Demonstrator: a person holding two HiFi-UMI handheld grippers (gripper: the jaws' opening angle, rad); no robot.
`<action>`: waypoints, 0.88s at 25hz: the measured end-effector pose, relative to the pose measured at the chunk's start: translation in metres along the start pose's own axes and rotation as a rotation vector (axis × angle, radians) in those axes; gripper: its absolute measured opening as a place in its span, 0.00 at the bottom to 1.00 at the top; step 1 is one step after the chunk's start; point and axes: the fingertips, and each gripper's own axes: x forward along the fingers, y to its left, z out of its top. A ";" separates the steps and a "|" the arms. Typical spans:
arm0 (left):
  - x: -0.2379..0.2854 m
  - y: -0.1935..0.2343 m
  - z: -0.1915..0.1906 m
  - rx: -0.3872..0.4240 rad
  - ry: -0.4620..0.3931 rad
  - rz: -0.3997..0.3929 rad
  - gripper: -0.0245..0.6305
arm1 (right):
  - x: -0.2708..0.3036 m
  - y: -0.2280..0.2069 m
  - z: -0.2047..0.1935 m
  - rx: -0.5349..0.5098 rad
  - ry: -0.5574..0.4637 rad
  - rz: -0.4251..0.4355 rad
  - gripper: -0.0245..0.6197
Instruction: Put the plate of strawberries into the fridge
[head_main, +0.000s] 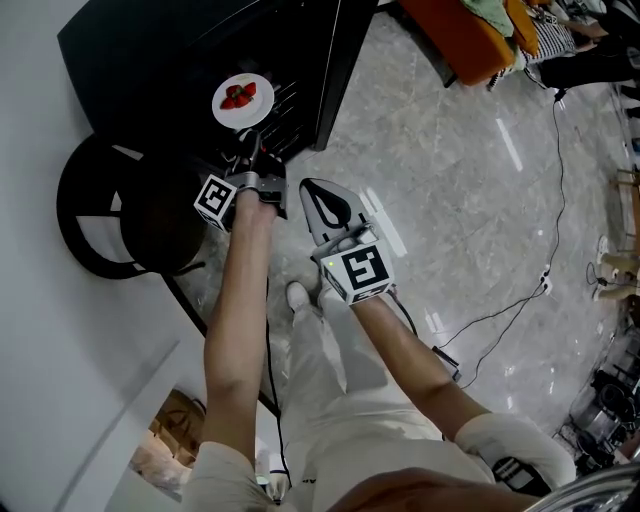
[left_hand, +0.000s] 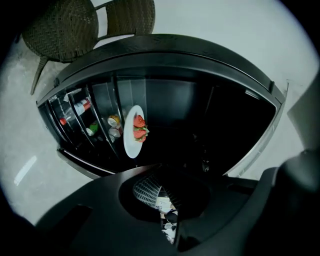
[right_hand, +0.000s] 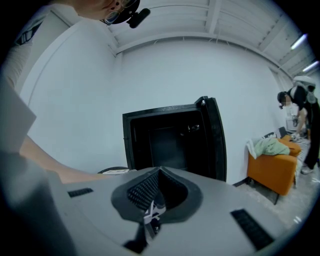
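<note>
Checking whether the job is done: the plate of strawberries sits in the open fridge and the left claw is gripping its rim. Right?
No. The plate of strawberries does sit in the open fridge, but the left claw isn't gripping its rim: it is shut on nothing, apart from the plate. The left gripper view shows it.

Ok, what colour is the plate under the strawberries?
White; the plate shows best in the head view.

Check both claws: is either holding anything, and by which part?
Nothing is held. The left claw is shut and empty, apart from the plate of strawberries. The right claw is shut and empty.
</note>
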 end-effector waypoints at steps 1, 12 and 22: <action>-0.003 -0.006 -0.002 0.002 0.005 -0.010 0.04 | -0.002 0.001 0.001 0.001 0.001 -0.001 0.06; -0.030 -0.072 -0.035 0.135 0.116 -0.054 0.04 | -0.023 0.011 0.040 0.010 -0.027 -0.025 0.06; -0.065 -0.138 -0.068 0.276 0.178 -0.057 0.04 | -0.045 0.033 0.093 0.001 -0.037 -0.007 0.06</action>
